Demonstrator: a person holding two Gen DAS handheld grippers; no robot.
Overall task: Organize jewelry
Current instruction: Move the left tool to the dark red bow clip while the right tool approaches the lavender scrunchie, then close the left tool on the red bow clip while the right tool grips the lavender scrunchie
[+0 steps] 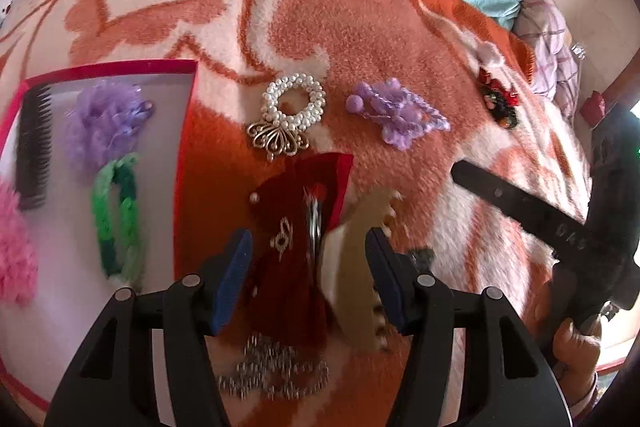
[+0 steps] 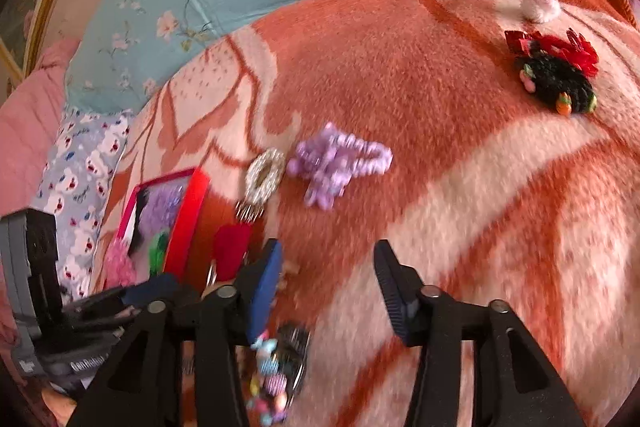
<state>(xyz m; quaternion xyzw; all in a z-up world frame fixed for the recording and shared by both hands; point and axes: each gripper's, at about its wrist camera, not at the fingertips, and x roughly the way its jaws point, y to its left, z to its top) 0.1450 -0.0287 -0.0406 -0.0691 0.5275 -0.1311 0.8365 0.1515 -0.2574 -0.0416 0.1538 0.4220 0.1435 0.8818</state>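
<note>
Left wrist, beige claw clip (unseen opposite)

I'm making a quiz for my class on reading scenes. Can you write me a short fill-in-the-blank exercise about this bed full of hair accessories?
1. The comb lies inside the ____ with the red rim.
2. The pearl ring lies beside a beaded piece coloured ____.
3. The blanket is white and ____.
4. The left gripper has its jaws ____ over a dark red bow.

Missing words: box; purple; orange; open
</note>
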